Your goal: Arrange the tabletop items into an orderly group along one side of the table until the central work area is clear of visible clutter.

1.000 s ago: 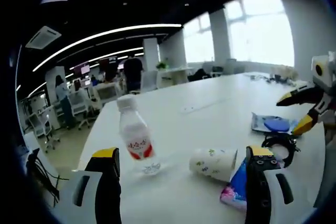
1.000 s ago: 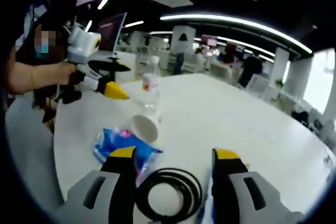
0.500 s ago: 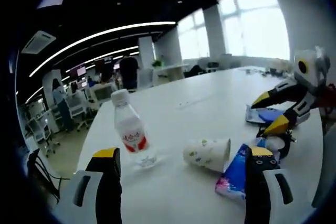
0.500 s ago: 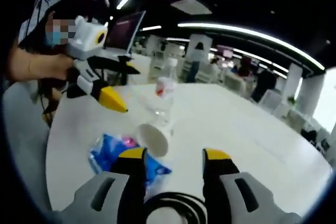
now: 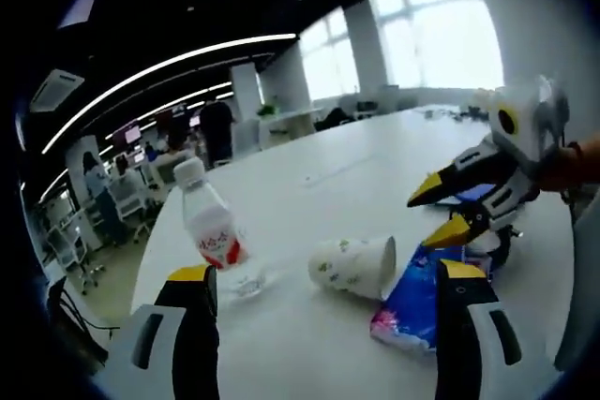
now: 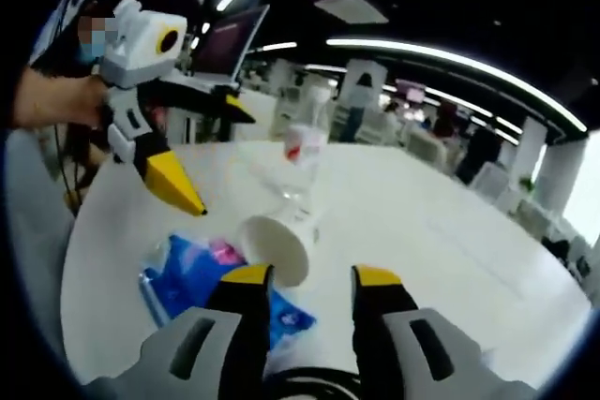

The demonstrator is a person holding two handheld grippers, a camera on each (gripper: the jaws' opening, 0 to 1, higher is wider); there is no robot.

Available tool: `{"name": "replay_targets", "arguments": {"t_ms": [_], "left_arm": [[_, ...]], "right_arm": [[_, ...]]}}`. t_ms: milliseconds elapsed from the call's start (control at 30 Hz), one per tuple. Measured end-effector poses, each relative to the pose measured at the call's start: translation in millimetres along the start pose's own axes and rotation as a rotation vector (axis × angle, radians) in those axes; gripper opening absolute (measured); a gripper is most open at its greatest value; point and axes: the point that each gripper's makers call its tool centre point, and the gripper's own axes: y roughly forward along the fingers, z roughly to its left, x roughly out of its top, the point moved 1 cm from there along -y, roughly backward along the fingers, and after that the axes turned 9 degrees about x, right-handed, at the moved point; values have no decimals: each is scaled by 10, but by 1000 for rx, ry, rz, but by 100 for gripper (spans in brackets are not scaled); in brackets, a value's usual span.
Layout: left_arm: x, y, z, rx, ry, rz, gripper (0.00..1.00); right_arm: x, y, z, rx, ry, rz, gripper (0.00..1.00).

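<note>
A white paper cup (image 5: pixel 354 266) lies on its side on the white table (image 5: pixel 309 185), its mouth toward the right gripper view (image 6: pixel 277 245). Beside it lies a blue snack packet (image 5: pixel 422 297) (image 6: pixel 202 278). A clear water bottle (image 5: pixel 208 236) (image 6: pixel 300 161) with a red label stands upright past the cup. My left gripper (image 5: pixel 325 272) is open, short of the cup, and it also hangs over the packet (image 6: pixel 211 152). My right gripper (image 6: pixel 311 276) is open with a narrow gap, just before the cup; it comes in from the right (image 5: pixel 433 220).
A black coiled cable (image 6: pixel 309 383) lies under my right gripper, near the table edge. A blue flat item (image 5: pixel 480 196) sits behind the right gripper. Desks, chairs and people stand in the office beyond the table. A hand (image 6: pixel 52 100) holds the left gripper.
My right gripper has moved forward over the cable toward the cup, and its jaws have narrowed. The left gripper view has swung slightly, so the items sit closer to the middle.
</note>
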Motion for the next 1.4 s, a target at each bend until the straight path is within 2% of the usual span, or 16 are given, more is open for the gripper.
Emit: {"name": "replay_targets", "arguments": {"t_ms": [367,433,667,867,1167,1400], "left_arm": [[-45,48,-129,-44,-14,19,92],[-41,58,-145,-51,-19,18,92],[-74,66,-177,-67,-39,29,91],[-68,57,-191,-79,-65,23,90],[-96,54,-196,-81,-61,33,89],[-83,51,-219,-87,-60,28,88]], "right_arm": [[-131,220,40,24,88,7,25],[-121,251,35,22,134,-14,23],[-102,310,-17,9,203,-44,16],[-114,323,-13,8,235,-51,13],[-123,323,-10,0,261,-50,0],[-70,243,-27,-7,290,-66,0]]}}
